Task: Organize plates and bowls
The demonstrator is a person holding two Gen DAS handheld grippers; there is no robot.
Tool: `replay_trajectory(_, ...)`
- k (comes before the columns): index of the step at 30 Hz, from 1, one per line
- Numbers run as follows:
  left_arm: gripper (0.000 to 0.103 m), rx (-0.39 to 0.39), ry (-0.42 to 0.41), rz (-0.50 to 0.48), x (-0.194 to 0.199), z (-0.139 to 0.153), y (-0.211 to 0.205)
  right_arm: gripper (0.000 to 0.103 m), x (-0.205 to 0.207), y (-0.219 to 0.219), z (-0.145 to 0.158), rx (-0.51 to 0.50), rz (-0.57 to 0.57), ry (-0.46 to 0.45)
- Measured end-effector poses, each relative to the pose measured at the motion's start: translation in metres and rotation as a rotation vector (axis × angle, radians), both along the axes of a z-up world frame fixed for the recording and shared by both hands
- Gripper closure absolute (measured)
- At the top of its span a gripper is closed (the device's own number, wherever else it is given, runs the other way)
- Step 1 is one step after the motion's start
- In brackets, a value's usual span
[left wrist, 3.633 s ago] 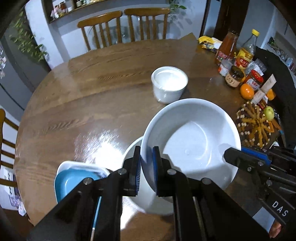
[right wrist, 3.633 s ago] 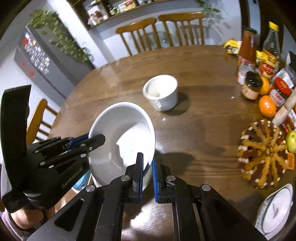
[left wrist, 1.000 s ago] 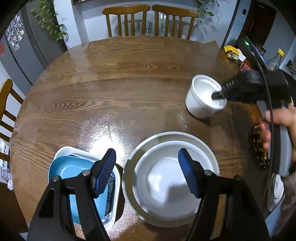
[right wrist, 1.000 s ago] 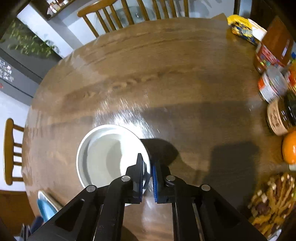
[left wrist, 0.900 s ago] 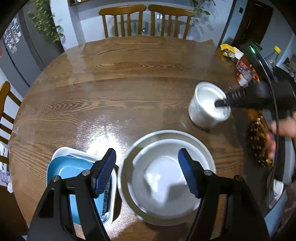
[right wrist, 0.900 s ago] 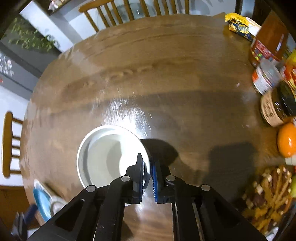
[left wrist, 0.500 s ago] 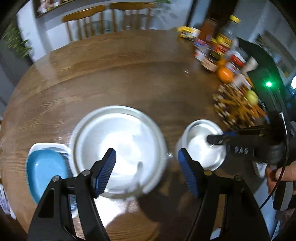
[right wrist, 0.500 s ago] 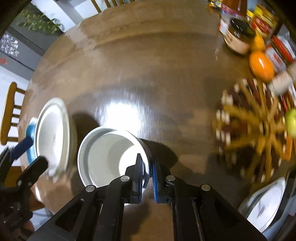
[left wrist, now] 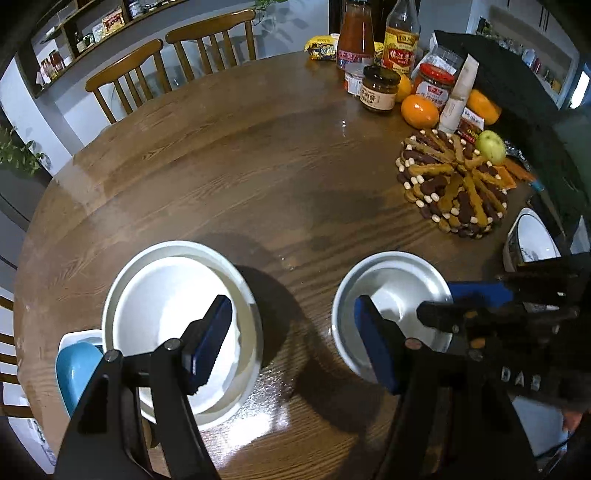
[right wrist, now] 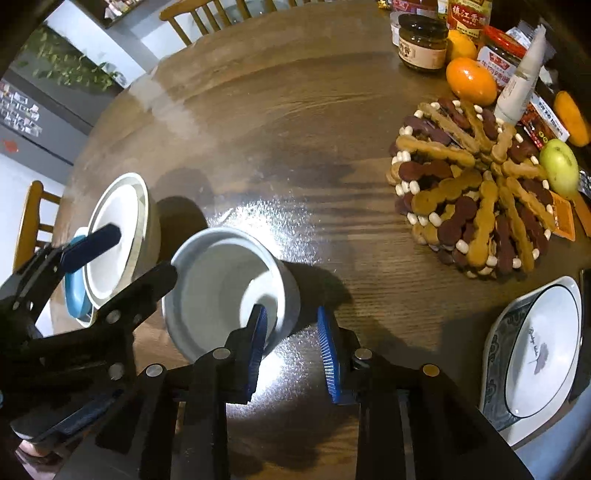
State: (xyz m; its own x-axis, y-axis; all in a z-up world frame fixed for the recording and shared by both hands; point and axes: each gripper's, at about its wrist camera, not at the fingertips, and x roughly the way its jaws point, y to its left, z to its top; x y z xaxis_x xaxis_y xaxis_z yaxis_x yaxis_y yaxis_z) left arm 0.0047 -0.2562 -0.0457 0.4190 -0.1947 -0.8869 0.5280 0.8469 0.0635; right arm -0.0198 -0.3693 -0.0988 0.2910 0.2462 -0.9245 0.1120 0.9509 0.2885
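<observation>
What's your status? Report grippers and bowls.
Left gripper open, empty. Right gripper open astride small bowl's rim, bowl on table. Big bowl stacked on plate beside blue dish. Nothing in the way.

A round wooden table (left wrist: pixel 229 177) with a glossy top catches glare from a light overhead. Two wooden chairs (left wrist: pixel 170 66) stand at its far edge against a pale wall (left wrist: pixel 33 107). A shelf (left wrist: pixel 92 29) of jars runs above them, and a leafy plant (left wrist: pixel 18 155) hangs at the left.
</observation>
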Motion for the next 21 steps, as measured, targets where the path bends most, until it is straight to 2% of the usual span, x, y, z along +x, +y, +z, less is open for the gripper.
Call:
replay_trajectory(1,0.045,0.005,0.002,-0.002,0.001,-0.002,-0.004,0.075,0.0,-0.002,0.0,0.0,0.002,-0.002)
replay_trajectory(6,0.045,0.039,-0.024,-0.003,0.004,-0.004,-0.016,0.075,-0.001,-0.004,-0.002,0.016,0.011,-0.002)
replay_trajectory(10,0.043,0.049,0.019,0.022,0.01,-0.009,-0.019,0.075,0.0,-0.004,-0.001,0.027,0.01,-0.002)
replay_trajectory(14,0.043,0.056,0.025,0.027,0.01,-0.009,-0.02,0.075,0.0,-0.012,0.002,0.043,0.016,0.003)
replay_trajectory(21,0.042,-0.016,0.088,0.032,0.016,-0.008,-0.016,0.075,0.002,-0.003,0.009,-0.026,0.043,0.016)
